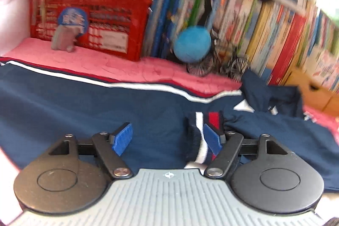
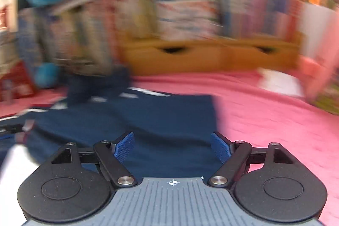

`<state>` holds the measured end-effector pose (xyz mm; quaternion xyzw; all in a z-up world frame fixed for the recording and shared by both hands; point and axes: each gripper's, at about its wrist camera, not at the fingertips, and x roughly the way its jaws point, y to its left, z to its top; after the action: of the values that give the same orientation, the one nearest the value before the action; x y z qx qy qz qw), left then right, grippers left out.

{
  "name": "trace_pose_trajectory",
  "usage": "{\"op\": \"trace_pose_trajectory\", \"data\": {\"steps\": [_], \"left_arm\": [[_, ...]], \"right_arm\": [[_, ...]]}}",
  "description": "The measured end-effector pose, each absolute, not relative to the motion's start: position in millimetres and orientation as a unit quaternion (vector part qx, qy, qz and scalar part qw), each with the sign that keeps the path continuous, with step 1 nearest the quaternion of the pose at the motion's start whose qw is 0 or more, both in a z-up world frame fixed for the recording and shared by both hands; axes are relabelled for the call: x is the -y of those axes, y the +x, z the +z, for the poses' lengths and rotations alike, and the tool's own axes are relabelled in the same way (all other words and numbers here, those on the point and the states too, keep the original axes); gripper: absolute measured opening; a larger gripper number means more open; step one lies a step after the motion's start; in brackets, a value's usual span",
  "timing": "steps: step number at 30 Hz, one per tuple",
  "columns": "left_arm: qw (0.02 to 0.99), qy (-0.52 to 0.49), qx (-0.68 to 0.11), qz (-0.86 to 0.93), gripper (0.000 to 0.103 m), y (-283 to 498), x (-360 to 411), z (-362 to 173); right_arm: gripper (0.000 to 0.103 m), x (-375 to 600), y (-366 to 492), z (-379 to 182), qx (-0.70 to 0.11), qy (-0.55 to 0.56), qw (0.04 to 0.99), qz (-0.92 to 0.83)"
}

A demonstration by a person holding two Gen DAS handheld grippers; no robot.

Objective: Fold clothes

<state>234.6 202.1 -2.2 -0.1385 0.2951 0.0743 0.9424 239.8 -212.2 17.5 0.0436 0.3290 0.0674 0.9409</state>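
The navy garment (image 1: 84, 107) lies spread on the pink blanket (image 1: 118, 65), its striped cuff (image 1: 208, 120) turned in over the body. The left gripper (image 1: 167, 139) has its fingers spread apart, holding nothing; the cuff lies just beside its right pad. The right gripper (image 2: 172, 148) is also released, above the garment's edge. The pictures are blurred. I judge a good fold needs both grippers to pinch only one cloth layer and keep edges parallel
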Motion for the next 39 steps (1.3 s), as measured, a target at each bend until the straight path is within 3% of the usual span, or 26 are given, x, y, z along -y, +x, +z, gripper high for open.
{"op": "trace_pose_trajectory", "data": {"steps": [7,11,13,18,23,25,27,28,29,33,39], "left_arm": [[0.924,-0.172,-0.255,0.228,0.079,184,-307,11],[0.879,-0.151,-0.265,0.368,0.079,191,-370,3],[0.863,-0.15,-0.266,0.403,0.081,205,-395,-2],[0.848,-0.137,-0.261,0.441,0.095,249,-437,-14],[0.829,-0.175,-0.248,0.47,0.095,260,-461,-23],[0.82,-0.195,-0.241,0.482,0.084,262,-470,-26],[0.811,-0.214,-0.235,0.491,0.037,264,-478,-29],[0.818,-0.213,-0.234,0.48,0.03,263,-477,-28],[0.83,-0.212,-0.226,0.465,0.017,260,-472,-26],[0.894,-0.149,-0.193,0.376,0.007,240,-400,2],[0.962,-0.05,-0.136,0.231,0.006,209,-293,44]], "right_arm": [[0.079,46,275,20,-0.332,0.015,0.922,0.199],[0.071,-22,285,-3,-0.353,0.013,0.909,0.22],[0.071,-41,286,-16,-0.363,-0.008,0.908,0.211],[0.076,-42,284,-24,-0.339,-0.002,0.914,0.221],[0.083,-40,284,-25,-0.336,-0.016,0.913,0.231],[0.085,-38,282,-27,-0.336,-0.022,0.912,0.234],[0.089,-41,286,-29,-0.337,-0.025,0.911,0.236],[0.09,-42,286,-30,-0.337,-0.026,0.911,0.237],[0.09,-42,287,-30,-0.338,-0.027,0.91,0.238],[0.091,-43,286,-30,-0.338,-0.028,0.91,0.239],[0.092,-38,286,-29,-0.338,-0.017,0.909,0.243]]}}
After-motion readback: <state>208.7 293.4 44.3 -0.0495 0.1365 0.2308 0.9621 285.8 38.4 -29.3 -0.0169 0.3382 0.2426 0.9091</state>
